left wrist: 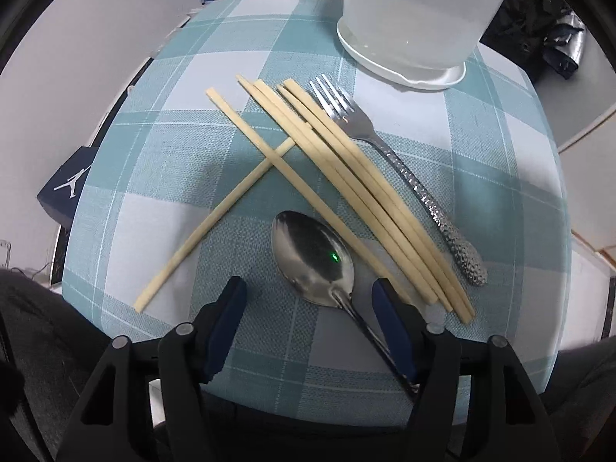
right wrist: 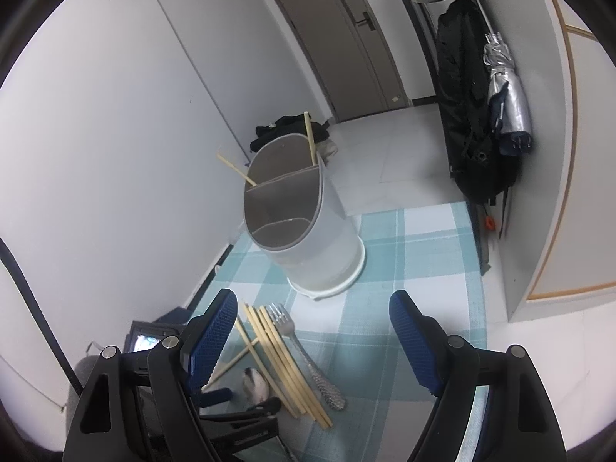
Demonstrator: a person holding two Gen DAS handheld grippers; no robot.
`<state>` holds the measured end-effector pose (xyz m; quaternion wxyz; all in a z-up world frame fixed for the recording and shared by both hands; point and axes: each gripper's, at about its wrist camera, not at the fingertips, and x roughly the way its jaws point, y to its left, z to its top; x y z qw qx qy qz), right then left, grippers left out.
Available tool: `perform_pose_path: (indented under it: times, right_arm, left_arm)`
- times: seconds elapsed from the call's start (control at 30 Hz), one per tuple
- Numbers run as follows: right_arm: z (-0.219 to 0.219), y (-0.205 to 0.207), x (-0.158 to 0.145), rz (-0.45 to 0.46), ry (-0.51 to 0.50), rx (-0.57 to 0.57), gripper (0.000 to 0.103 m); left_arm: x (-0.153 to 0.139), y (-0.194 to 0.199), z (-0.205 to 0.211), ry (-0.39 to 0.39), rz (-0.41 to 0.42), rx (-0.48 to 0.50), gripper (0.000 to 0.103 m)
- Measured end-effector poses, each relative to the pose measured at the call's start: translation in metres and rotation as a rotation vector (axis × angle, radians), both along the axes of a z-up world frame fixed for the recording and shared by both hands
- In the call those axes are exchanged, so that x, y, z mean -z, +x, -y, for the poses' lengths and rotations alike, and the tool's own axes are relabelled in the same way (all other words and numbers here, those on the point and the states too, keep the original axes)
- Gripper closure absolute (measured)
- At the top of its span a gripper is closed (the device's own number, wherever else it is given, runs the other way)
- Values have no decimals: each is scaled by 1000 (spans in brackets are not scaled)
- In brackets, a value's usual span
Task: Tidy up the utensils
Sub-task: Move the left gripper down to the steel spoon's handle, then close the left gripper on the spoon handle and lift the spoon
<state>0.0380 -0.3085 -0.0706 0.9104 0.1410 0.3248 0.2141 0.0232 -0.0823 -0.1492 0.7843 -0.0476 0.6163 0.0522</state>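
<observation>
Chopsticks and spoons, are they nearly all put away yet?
Not nearly. Two chopsticks already stand in the holder. The left gripper is open around the spoon, not pinching it. The right gripper is open and empty. Still on the cloth: six chopsticks, the fork and that spoon.

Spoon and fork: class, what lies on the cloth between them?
Between the spoon and the fork lies a bundle of wooden chopsticks, running diagonally beside the fork. The left wrist view shows it best.
</observation>
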Motion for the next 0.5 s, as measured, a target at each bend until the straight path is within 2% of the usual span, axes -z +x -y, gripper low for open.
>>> perform_pose_path:
  times: [0.1, 0.2, 0.37, 0.5]
  right_arm:
    - [2, -2, -3, 4, 14, -1, 21]
    - [4, -3, -4, 6, 18, -8, 21]
    - [7, -5, -3, 2, 22, -5, 21]
    - [9, -4, -4, -10, 43, -3, 21]
  left_arm:
    - [0, -4, 4, -15, 29, 3, 58]
    - [-2, -6, 1, -31, 63, 11, 64]
    - [-7, -5, -23, -105, 96, 56, 69]
    - [-6, -7, -26, -81, 115, 68, 75]
